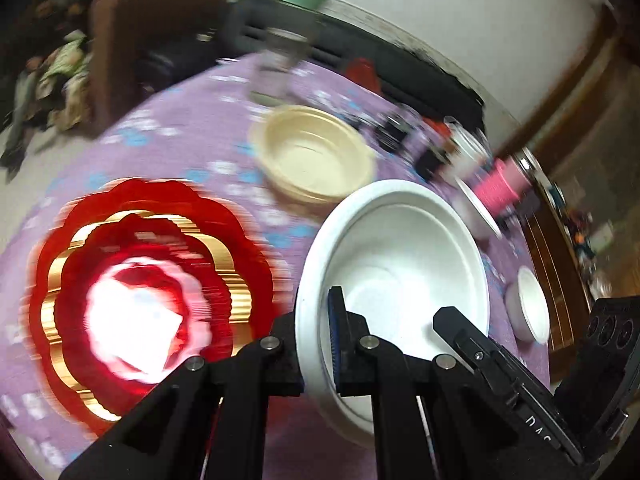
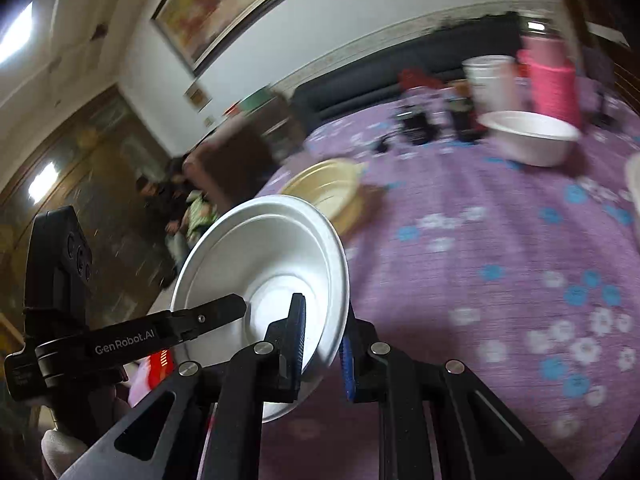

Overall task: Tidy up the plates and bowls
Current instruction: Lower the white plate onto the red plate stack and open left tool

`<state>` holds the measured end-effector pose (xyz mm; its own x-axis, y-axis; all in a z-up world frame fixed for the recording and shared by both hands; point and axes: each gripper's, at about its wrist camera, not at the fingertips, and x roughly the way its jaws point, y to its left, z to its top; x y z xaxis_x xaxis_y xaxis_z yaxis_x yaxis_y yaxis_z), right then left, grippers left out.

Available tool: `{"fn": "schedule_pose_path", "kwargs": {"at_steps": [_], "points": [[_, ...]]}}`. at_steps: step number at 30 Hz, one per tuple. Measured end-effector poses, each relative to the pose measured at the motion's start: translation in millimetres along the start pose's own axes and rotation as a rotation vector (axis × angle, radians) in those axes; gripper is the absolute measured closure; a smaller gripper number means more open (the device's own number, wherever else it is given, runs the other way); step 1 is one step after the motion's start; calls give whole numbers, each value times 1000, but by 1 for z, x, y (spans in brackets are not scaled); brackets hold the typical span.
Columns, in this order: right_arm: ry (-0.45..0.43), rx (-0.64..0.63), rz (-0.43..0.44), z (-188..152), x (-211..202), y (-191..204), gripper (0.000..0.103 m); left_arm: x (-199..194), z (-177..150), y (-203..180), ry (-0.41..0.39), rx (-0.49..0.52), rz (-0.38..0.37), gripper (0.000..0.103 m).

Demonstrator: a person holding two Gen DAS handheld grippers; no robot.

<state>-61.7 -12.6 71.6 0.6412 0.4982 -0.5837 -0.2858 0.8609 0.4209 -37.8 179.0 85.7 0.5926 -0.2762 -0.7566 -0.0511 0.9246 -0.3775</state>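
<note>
Two hand-held grippers, left and right, are each clamping one rim of the white bowl, carrying it beside the cream bowl for stacking.

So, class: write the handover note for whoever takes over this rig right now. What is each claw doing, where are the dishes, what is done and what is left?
Left claw: shut on one rim of the white bowl.
Right claw: shut on the opposite rim of the same bowl, which is tilted above the purple tablecloth.
On the cloth: cream bowl, red and gold plate, small white bowl.
Done: one bowl picked up; nothing visibly stacked.
Left: set this bowl down, probably with the other bowls, then gather the rest.
</note>
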Motion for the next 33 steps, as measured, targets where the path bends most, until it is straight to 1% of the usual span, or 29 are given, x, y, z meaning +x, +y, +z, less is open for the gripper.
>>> {"fn": "schedule_pose_path", "kwargs": {"at_steps": [1,4,5,10,15,18,19,20,22,23,27,28,30,32,33], "points": [[17,-15,11,0,8,11,85,-4,0,8,-7,-12,12,95],[73,-58,38,-6,35,44,85,-17,-3,50,-31,-73,62,95],[99,-73,44,-9,47,56,85,-18,-3,61,-32,-88,76,95],[193,-115,41,-22,90,84,85,-15,-7,114,-5,-178,124,95],[246,-139,-6,-30,119,91,85,-4,-6,131,10,-190,149,93],[262,-149,-40,-32,127,91,85,-2,-6,134,2,-192,157,89],[264,-154,-51,-32,130,90,85,-3,-5,134,-5,-188,157,85],[263,-164,-63,-33,131,91,86,-5,-5,133,-12,-186,156,74],[260,-176,-80,-34,131,92,86,-12,-3,134,-39,-191,148,57],[261,-177,-84,-33,132,92,86,-15,-3,132,-49,-191,146,53],[249,-198,-123,-31,135,94,86,-39,-3,133,-106,-202,127,47],[243,-198,-124,-31,133,96,84,-45,-3,132,-125,-201,128,47],[210,-202,-128,-30,129,98,71,-55,-3,129,-158,-197,134,45],[169,-213,-127,-28,122,100,50,-66,-4,126,-194,-191,138,40],[146,-225,-138,-27,118,102,47,-71,-4,123,-209,-184,139,39]]}}
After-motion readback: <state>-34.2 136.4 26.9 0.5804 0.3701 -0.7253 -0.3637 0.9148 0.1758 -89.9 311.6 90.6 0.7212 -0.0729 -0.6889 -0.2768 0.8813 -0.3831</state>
